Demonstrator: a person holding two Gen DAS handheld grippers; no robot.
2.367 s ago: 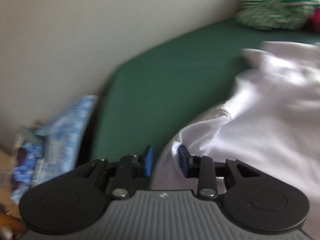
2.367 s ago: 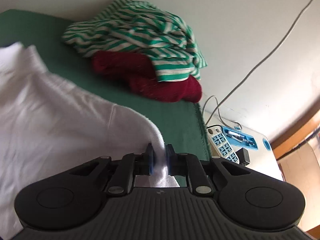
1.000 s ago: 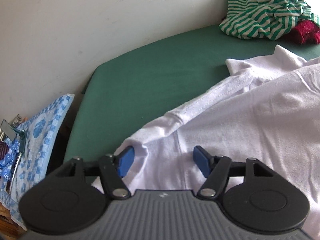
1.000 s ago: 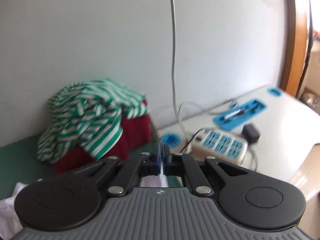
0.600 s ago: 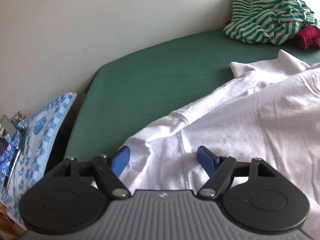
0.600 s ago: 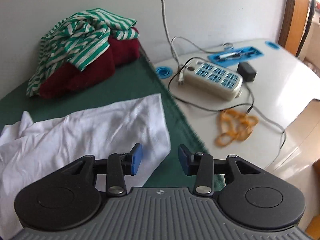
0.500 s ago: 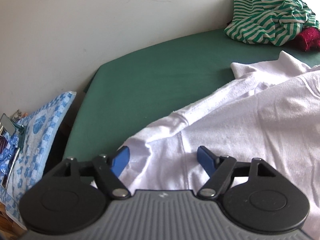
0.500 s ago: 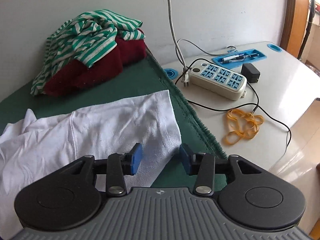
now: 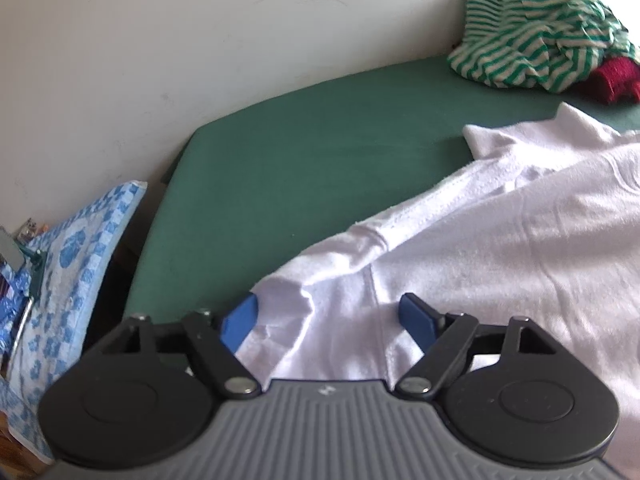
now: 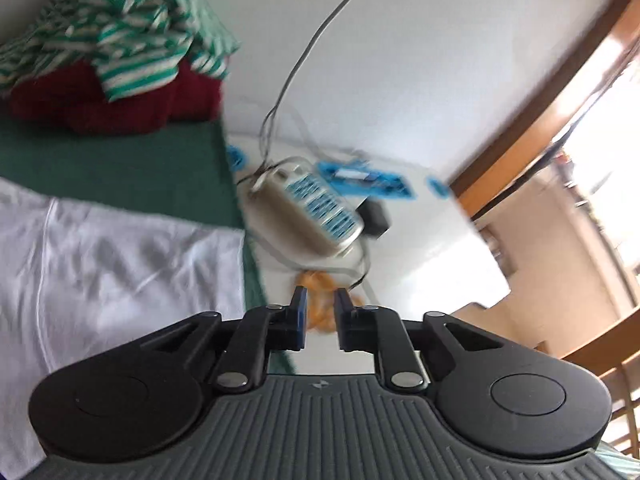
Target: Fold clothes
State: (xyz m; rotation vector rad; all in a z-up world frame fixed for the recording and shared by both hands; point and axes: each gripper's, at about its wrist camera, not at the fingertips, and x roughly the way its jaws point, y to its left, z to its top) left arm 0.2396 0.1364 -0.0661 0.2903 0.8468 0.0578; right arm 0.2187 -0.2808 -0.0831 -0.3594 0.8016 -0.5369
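Note:
A white garment lies spread on the green table cloth. My left gripper hovers over its near left corner. Its jaws stand wide and are closing a little; white cloth lies between the blue pads, which do not press it. In the right wrist view the white garment lies flat at the left. My right gripper is off its right edge, over the border of the green cloth. The jaws there are closing with a narrow gap and nothing between them.
A green-striped garment lies on a dark red one at the back by the wall. On the white table to the right: a power strip with cables, orange rubber bands, a blue tray. A blue patterned towel hangs at the left.
My right gripper let go of the white cloth's corner, opened, then rolled and swung right off the garment while narrowing. The left gripper widened earlier and has since stayed put.

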